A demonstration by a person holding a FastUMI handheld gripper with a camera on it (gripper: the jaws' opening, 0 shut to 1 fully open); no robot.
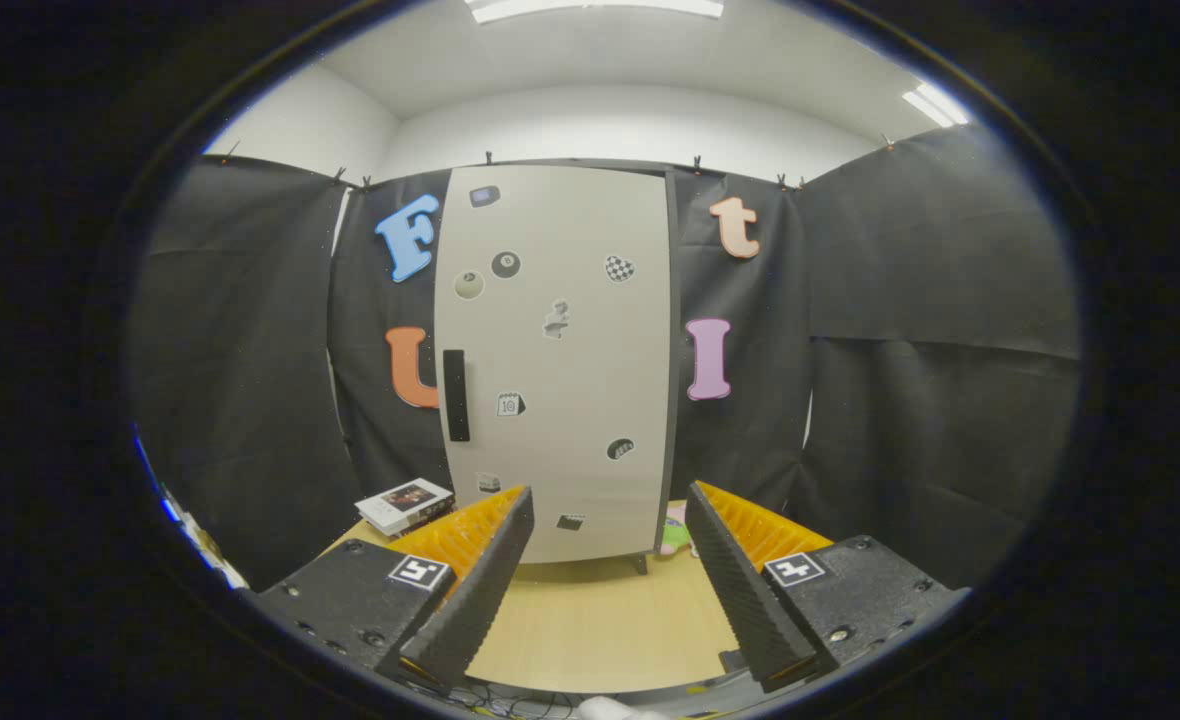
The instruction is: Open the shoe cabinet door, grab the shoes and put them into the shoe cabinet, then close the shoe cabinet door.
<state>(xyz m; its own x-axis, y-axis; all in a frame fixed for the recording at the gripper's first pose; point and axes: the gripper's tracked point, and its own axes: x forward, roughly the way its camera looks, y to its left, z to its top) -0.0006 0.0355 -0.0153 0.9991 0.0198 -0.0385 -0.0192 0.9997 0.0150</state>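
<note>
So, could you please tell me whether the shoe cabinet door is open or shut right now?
Shut: the door lies flat across the cabinet front, its black handle untouched. The gripper is open, well short of it.

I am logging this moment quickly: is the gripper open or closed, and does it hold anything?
Gripper: open and empty, fingers spread above the wooden table, pointing at the closed shoe cabinet door beyond them.

Recording booth, black cloth walls (910, 330) clipped up, white room, ceiling strip lights (595, 8)
</note>
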